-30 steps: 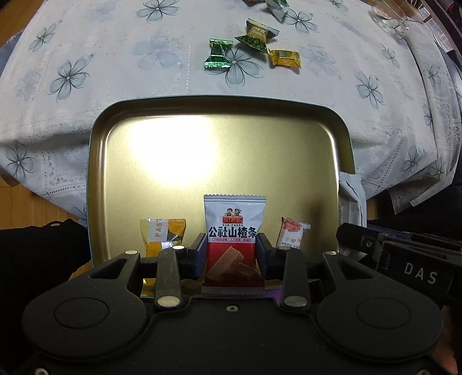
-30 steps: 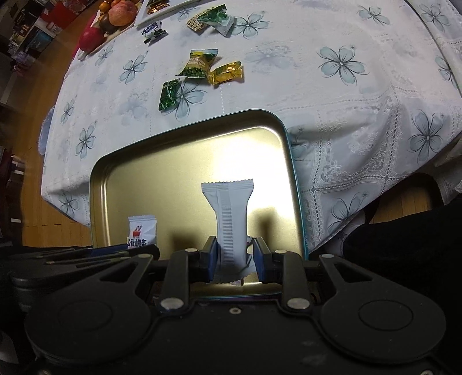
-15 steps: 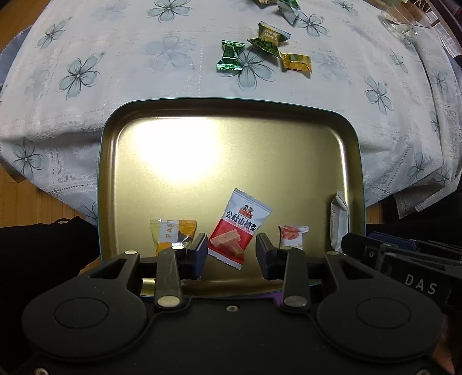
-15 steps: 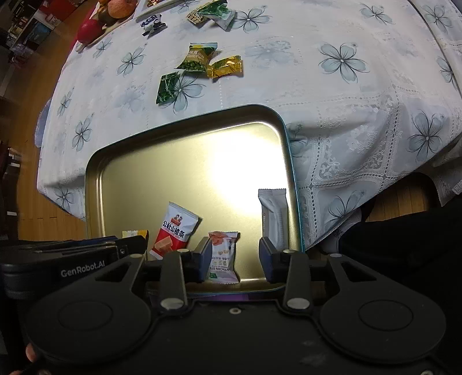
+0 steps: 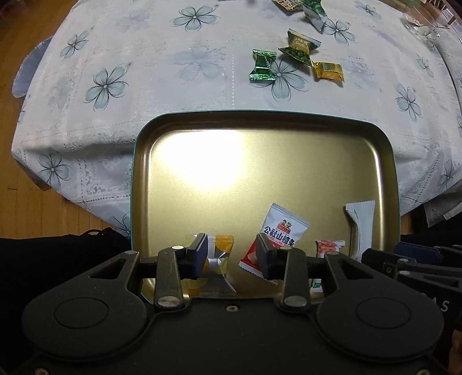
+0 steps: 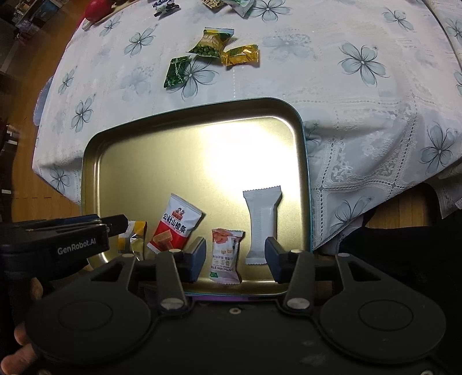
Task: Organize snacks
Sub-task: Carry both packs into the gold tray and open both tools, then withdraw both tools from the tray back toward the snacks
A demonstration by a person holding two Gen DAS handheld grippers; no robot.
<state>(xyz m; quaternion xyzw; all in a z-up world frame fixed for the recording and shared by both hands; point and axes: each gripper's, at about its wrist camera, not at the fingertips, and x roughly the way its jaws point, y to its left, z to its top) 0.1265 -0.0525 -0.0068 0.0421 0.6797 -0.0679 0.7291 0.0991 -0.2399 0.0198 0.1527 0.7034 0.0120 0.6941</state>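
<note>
A gold metal tray point(image 5: 260, 121) point(image 6: 95, 173) sits at the near table edge. In it lie a red-and-white hawthorn packet point(image 5: 277, 233) point(image 6: 174, 225), a white wrapped bar point(image 5: 362, 228) point(image 6: 261, 222), a small orange-pink snack point(image 5: 329, 248) point(image 6: 225, 253) and a yellow candy point(image 5: 219, 253) point(image 6: 134, 235). My left gripper point(image 5: 231, 256) is open and empty over the tray's near edge. My right gripper point(image 6: 235, 259) is open and empty, just above the small snack and the bar's near end. The left gripper's body point(image 6: 57, 239) shows at the left of the right wrist view.
On the floral tablecloth point(image 5: 144, 72) beyond the tray lie a green candy point(image 5: 262, 69) point(image 6: 176, 72), a green pea packet point(image 5: 300, 47) point(image 6: 212, 43) and a gold candy point(image 5: 329, 70) point(image 6: 241, 54). More snacks point(image 6: 231, 3) and fruit lie farther back. Wooden floor lies to the left.
Both grippers opened: the left let go of the red-and-white packet, the right let go of the white bar. Both packets now lie in the tray, and the grippers have drawn back and up.
</note>
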